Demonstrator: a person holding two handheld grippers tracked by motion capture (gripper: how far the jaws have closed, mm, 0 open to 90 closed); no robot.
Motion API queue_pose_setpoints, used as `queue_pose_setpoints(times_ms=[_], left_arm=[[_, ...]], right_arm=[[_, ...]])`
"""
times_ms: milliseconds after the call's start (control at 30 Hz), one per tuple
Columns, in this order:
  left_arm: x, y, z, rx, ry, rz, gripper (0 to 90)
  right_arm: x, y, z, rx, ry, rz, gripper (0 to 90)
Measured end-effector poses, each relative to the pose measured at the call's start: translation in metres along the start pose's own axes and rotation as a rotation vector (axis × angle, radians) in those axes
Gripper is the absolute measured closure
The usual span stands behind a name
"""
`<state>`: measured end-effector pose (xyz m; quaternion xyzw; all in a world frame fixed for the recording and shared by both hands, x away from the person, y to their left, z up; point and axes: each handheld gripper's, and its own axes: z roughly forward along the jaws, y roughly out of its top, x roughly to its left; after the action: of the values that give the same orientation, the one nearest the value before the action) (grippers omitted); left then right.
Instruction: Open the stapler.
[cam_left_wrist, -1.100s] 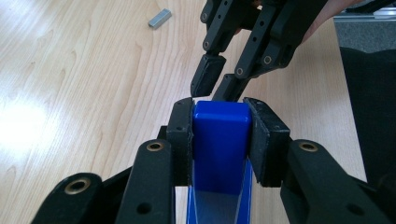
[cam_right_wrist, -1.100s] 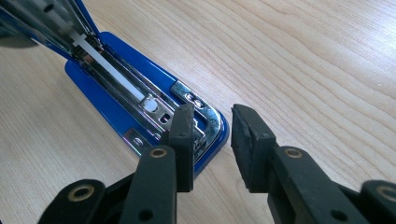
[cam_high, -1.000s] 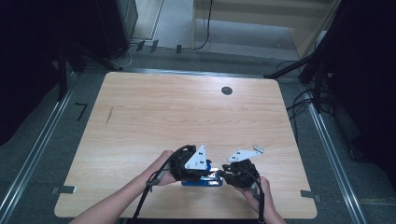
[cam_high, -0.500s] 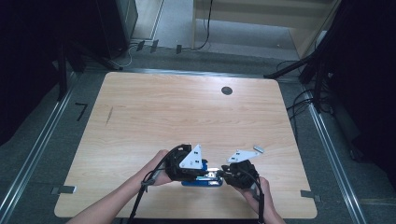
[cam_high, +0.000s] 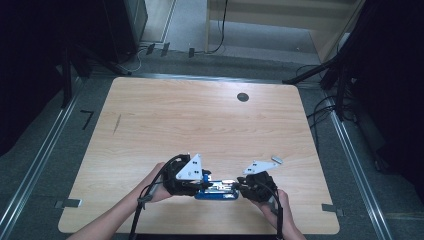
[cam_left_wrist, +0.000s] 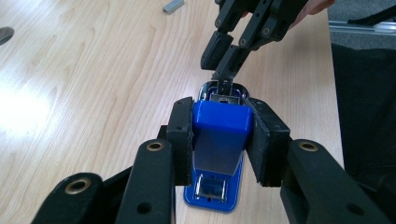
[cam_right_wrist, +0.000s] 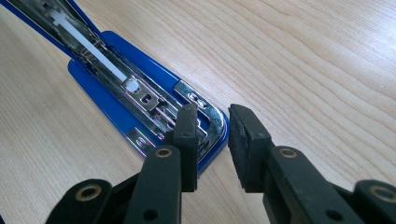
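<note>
- The left hand-held gripper (cam_left_wrist: 219, 135) is clamped on the raised blue top (cam_left_wrist: 218, 135) of the stapler (cam_high: 216, 190), one pad pressed against each side.
- The stapler's blue base (cam_left_wrist: 212, 198) lies flat on the bench (cam_high: 200, 120), directly under that hand-held gripper.
- The right hand-held gripper (cam_right_wrist: 212, 140) stands with its jaws a little apart at the front end of the open metal magazine (cam_right_wrist: 140, 100); one jaw rests over the chrome tip, and nothing is pinched between the pads.
- In the high view the stapler lies between the two hand-held grippers, near the bench's near edge.
- A small strip of staples (cam_high: 276, 160) lies on the bench just beyond the right hand-held gripper.
</note>
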<state>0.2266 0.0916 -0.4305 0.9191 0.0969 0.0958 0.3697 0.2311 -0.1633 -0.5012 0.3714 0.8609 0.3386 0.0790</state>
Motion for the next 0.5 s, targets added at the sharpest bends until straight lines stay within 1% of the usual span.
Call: queue_pose_setpoints(times_ms=[100, 267, 400, 433, 500], left_arm=[[0.0, -0.004, -0.003, -0.005, 0.002, -0.012, 66.1], [0.0, -0.007, -0.007, 0.001, -0.001, -0.016, 66.1], [0.003, -0.016, -0.013, -0.001, -0.001, -0.046, 65.9], [0.005, -0.021, -0.015, -0.003, -0.007, -0.065, 65.7], [0.006, -0.025, -0.017, -0.003, -0.012, -0.072, 65.7]], right_arm=[[0.0, 0.0, 0.0, -0.001, 0.0, 0.0, 74.6], [0.0, 0.0, 0.0, 0.001, -0.001, 0.003, 74.6], [0.0, 0.0, 0.0, 0.001, 0.001, 0.006, 74.6], [0.0, 0.0, 0.0, 0.004, 0.001, 0.008, 74.6], [0.0, 0.0, 0.001, 0.005, 0.002, 0.007, 74.6]])
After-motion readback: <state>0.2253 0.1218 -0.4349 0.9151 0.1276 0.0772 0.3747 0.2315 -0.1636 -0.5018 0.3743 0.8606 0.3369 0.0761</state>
